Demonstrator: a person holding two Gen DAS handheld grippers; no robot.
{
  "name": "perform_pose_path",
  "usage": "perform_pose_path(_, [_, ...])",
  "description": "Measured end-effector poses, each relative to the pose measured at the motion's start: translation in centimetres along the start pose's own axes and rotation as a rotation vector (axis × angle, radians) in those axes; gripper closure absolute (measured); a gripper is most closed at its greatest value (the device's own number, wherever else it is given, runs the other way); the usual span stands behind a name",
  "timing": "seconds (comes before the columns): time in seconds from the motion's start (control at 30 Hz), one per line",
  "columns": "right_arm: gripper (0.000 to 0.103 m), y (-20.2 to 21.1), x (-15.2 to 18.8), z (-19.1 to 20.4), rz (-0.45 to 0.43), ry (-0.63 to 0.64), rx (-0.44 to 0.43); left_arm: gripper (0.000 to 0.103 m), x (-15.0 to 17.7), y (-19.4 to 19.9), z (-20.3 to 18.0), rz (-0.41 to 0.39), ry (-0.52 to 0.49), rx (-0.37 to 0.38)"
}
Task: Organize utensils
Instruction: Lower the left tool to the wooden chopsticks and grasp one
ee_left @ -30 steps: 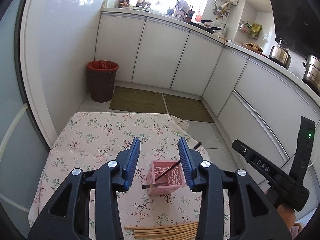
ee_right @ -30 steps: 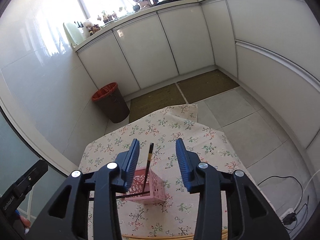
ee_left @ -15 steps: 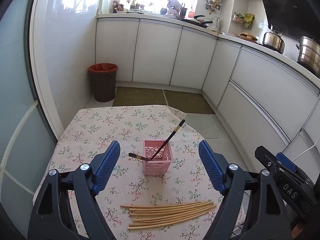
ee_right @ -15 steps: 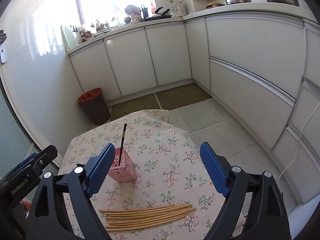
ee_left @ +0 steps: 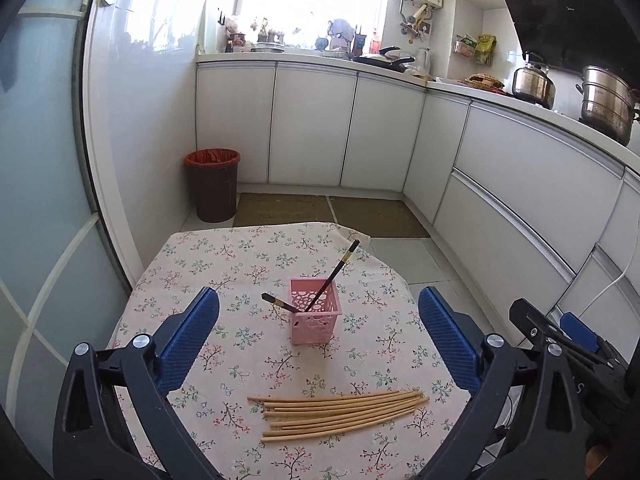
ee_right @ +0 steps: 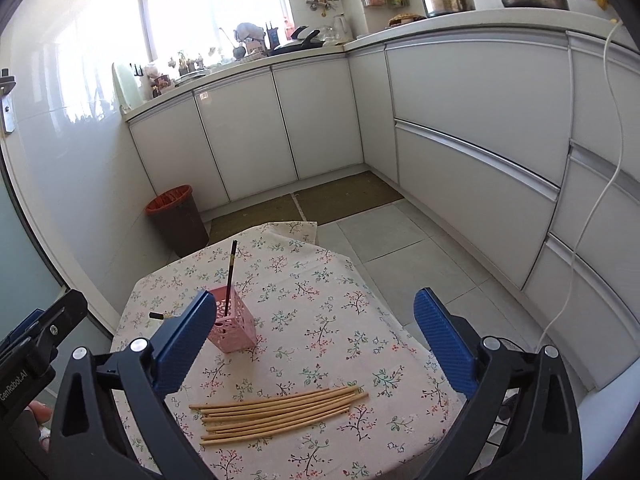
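Observation:
A pink perforated holder (ee_left: pixel 316 320) (ee_right: pixel 236 328) stands on the floral tablecloth (ee_left: pixel 224 264) (ee_right: pixel 320 280). Two black chopsticks (ee_left: pixel 336 276) (ee_right: pixel 230 276) lean in it, one to each side. Several bamboo chopsticks (ee_left: pixel 340 412) (ee_right: pixel 276 412) lie in a loose bundle on the cloth, nearer to me. My left gripper (ee_left: pixel 318 290) hovers back from the holder, its jaws opening wide with nothing between them. My right gripper (ee_right: pixel 315 293) is likewise back and above the cloth, jaws opening and empty.
A brown bin with a red liner (ee_left: pixel 214 184) (ee_right: pixel 176 220) stands on the floor beyond the table. White kitchen cabinets (ee_left: pixel 312 128) line the back and right. The other gripper's body shows at each view's edge (ee_left: pixel 568 344) (ee_right: pixel 32 344).
Both grippers have drawn back from the pink holder and spread their jaws wide. The black chopsticks stay in the holder. The bamboo bundle has come fully into view.

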State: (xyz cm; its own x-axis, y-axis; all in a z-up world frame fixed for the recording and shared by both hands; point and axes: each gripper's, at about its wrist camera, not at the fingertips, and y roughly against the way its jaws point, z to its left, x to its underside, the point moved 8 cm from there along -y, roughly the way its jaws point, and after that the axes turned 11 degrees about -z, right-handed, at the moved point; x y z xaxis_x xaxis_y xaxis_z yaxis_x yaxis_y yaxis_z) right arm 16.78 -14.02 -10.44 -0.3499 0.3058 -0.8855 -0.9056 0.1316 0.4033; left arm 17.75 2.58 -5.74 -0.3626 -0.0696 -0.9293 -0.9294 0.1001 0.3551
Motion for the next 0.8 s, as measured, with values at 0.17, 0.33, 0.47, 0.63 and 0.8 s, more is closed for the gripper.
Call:
perform_pose_path(0.17, [0.007, 0.9, 0.6, -1.5, 0.016, -0.030, 0.014, 0.007, 0.7, 0.6, -0.6, 0.012, -0.015, 0.008])
perform_pose_path(0.33, [0.007, 1.6, 1.7, -3.5, 0.050, -0.083, 0.015, 0.007, 1.5, 0.7, -1.7, 0.039, -0.050, 0.030])
perform_pose_path(0.47, [0.007, 1.9, 4.2, -5.7, 0.121, -0.158, 0.020, 0.007, 3.5, -0.8, -3.4, 0.140, -0.127, 0.082])
perform_pose_path(0.63, [0.007, 1.8, 7.8, -8.0, 0.226, -0.183, 0.037, 0.007, 9.1, -4.5, -6.4, 0.385, -0.255, 0.199])
perform_pose_path(0.8, [0.007, 1.1, 10.2, -10.5, 0.290, -0.210, 0.079, 0.007, 14.3, -8.5, -8.0, 0.585, -0.293, 0.244])
